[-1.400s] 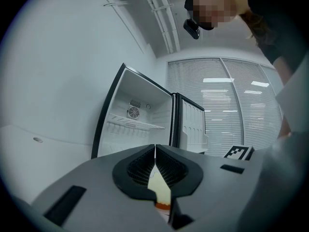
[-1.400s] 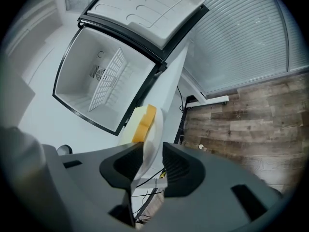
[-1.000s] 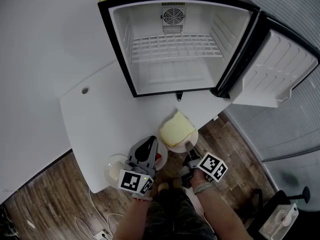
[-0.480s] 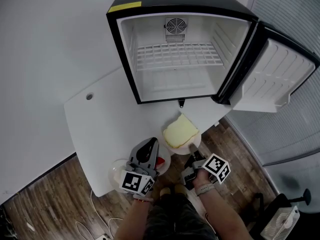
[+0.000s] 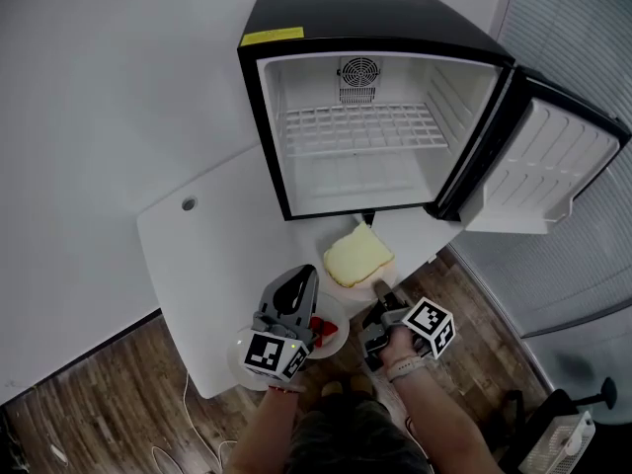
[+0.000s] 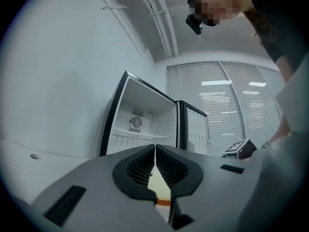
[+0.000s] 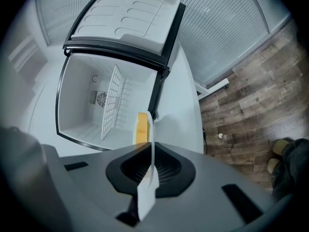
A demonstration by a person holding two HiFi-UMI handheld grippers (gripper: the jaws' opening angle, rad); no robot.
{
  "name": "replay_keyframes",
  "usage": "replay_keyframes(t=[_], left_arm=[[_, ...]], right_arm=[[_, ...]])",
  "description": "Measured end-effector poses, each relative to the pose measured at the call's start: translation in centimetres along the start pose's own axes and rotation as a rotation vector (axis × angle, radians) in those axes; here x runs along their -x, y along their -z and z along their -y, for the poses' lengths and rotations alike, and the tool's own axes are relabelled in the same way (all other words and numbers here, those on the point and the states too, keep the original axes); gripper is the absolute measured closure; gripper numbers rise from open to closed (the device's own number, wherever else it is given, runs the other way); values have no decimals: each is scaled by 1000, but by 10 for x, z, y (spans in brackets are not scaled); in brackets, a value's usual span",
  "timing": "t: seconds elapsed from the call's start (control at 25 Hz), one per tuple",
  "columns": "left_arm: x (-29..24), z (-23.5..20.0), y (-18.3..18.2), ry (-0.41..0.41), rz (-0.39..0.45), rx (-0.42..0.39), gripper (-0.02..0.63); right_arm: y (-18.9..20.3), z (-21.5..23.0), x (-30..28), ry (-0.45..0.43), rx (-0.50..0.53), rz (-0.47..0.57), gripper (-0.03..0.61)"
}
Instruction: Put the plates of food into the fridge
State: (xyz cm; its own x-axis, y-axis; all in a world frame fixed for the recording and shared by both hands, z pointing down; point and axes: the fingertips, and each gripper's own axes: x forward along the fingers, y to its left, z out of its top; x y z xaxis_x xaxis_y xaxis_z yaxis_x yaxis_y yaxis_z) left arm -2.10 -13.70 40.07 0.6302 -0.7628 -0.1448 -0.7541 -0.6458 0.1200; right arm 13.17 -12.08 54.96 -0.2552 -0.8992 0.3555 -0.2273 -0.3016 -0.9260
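You've two plates, yellow-slice plate (image 5: pixel 355 285) and red-food plate (image 5: pixel 339 339); two grippers, left gripper (image 6: pixel 155 174) and right gripper (image 7: pixel 150 170); one fridge (image 5: pixel 365 18) at twelve o'clock.

Our right tongs (image 5: pixel 378 292) pinched the rim of a white plate (image 7: pixel 147 192) bearing a yellow slab (image 5: pixel 357 255). Our left tongs (image 5: pixel 303 276) pinched the plate of red food (image 5: pixel 336 342). The fridge (image 5: pixel 355 171) stood open just beyond them.

- Head view looks steeply down from above the table (image 5: pixel 212 255), facing the open fridge (image 5: pixel 360 166)
- Both gripper views look along their jaws, near, at the fridge; all three views share it
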Motion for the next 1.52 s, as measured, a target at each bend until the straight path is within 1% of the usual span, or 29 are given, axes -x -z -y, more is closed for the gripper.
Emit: replay_keyframes(t=[0.16, 0.36, 0.44, 0.72, 1.0, 1.2, 1.52], left_arm=[[-3, -19, -3, -13, 14, -7, 598], [-8, -55, -10, -67, 24, 25, 598], [-13, -68, -12, -83, 28, 24, 598], [-32, -104, -3, -132, 9, 12, 598], [-45, -138, 4, -186, 9, 21, 598], [-56, -155, 10, -212, 4, 17, 598], [-72, -170, 21, -227, -8, 18, 598]], right_arm=[[1, -12, -14, -1, -22, 0, 565], [0, -30, -38, -11, -31, -4, 565], [-1, -38, -52, -15, -29, -8, 565], [-1, -59, -97, -17, -38, -23, 565], [-4, -61, -130, -8, -56, -29, 565], [-6, -64, -147, -7, -64, -34, 565], [-12, -70, -166, -2, -68, -29, 565]])
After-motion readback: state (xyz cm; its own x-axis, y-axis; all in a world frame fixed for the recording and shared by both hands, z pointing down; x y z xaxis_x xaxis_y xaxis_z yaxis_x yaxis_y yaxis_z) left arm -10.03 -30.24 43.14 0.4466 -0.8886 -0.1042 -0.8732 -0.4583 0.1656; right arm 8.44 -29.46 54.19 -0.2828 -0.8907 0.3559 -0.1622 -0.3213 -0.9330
